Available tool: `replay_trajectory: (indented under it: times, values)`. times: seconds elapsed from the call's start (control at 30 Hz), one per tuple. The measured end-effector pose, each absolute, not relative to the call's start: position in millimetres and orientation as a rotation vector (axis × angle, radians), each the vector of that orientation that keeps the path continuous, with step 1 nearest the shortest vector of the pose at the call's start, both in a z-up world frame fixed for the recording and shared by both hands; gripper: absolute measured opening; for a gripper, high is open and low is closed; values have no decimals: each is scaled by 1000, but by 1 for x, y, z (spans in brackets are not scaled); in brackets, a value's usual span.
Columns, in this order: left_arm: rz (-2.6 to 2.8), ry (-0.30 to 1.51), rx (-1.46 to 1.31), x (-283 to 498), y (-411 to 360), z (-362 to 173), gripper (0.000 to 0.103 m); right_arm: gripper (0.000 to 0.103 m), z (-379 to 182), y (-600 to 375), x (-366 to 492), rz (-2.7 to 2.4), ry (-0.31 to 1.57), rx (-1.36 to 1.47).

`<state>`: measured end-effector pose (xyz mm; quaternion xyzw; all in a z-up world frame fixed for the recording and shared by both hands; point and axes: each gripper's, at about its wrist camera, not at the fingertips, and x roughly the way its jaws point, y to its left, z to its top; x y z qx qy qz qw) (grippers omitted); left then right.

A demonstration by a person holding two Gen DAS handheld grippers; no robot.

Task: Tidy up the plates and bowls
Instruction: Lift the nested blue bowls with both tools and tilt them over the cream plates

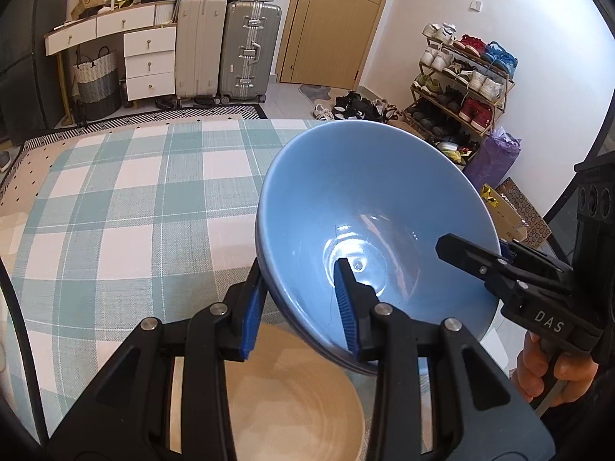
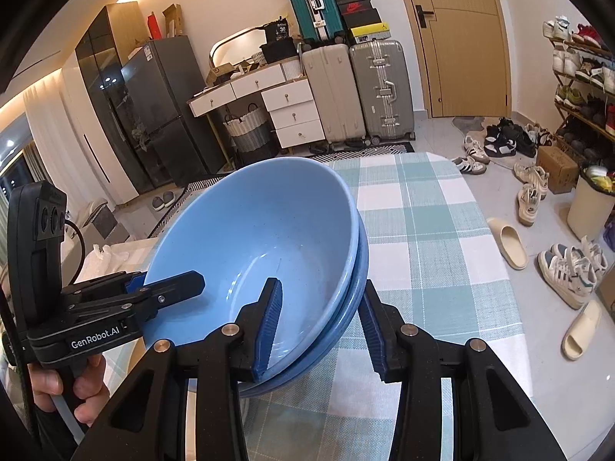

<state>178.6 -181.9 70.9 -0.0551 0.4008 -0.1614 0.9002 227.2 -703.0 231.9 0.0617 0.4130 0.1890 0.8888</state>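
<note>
Gripping opposite rims of the stacked glossy blue ceramic bowls [image 1: 369, 207], left gripper [image 1: 300, 307] and right gripper [image 2: 319, 326] are clamping narrowly; keeping both level is preventing slippage, lower centre.

A table [image 1: 127, 199] covered by a green-and-white checked cloth is seen at the left of the left wrist view. Two upright suitcases [image 1: 230, 50] are stood at the upper middle, beside a white drawer unit [image 1: 148, 63]. A wooden door [image 1: 338, 19] is seen above, a shoe rack [image 1: 465, 77] at the upper right.
</note>
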Motion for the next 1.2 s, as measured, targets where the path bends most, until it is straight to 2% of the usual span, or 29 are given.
replay_trajectory:
  times: [0.63,1.2]
  values:
    - [-310,757,-110,93,-169,134,31,41,291,-688,164,406,781,94]
    - [-157,720,-99,14,-111,164,32,41,303,-633,122,524,762,72]
